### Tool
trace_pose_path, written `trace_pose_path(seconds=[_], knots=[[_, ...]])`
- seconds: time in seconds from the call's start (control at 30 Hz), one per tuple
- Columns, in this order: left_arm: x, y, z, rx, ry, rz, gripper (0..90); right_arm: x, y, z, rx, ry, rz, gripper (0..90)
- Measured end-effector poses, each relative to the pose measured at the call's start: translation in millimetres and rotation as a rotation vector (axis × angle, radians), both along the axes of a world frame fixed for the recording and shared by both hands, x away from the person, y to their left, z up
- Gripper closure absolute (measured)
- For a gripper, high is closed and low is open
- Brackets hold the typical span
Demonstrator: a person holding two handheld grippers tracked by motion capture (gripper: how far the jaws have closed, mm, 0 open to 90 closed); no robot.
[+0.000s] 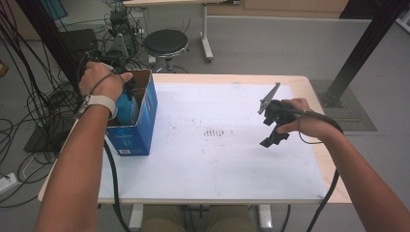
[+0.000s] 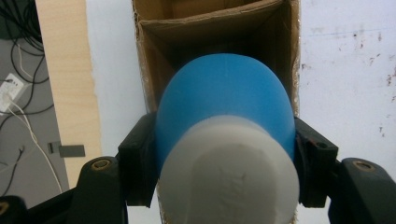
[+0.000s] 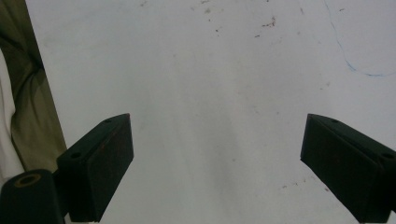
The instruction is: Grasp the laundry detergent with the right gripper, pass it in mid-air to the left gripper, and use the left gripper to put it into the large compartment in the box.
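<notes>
While the left gripper (image 2: 224, 154) clamps the blue bottle (image 2: 224, 102), the box (image 2: 154, 28) hides its base. Right gripper (image 3: 217, 163) gapes wide, holding nothing, over the desk (image 3: 210, 70).

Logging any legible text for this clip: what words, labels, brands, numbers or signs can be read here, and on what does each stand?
Blue cardboard box, near side: a line of white print, too small and blurred to read.
Same box, lower corner: a small white label, unreadable.
Blue bottle with its white cap: no print visible.
White table cover: dark specks and stains, no writing.
Nothing can be quoted as it reads.
</notes>
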State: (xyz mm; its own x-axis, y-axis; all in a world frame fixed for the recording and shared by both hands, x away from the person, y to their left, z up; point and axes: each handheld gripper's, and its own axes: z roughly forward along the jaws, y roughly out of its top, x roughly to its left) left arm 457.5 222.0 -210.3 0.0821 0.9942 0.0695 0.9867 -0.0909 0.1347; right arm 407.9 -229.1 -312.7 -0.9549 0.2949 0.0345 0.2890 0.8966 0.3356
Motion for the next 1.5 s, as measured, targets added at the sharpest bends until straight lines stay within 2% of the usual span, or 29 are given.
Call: trace_pose_path(seconds=[0.17,0.57,0.63,1.5], knots=[[-0.5,1.3,-4.3,-0.003,-0.009,0.005,37.5,-0.1,0.3,-1.1,0.003,0.003,-0.002,9.6],[0.1,1.3,-19.3,0.0,0.005,-0.001,37.5,-0.4,-2.1,-2.8,0.004,0.007,-0.012,9.5],[-0.4,1.4,-21.4,-0.001,-0.006,0.0,37.5,-0.5,-2.4,-3.7,0.001,0.01,-0.014,9.5],[1.2,2.0,-45.3,0.001,0.019,-0.005,37.5,0.2,-4.3,-10.4,0.008,0.023,-0.021,9.5]])
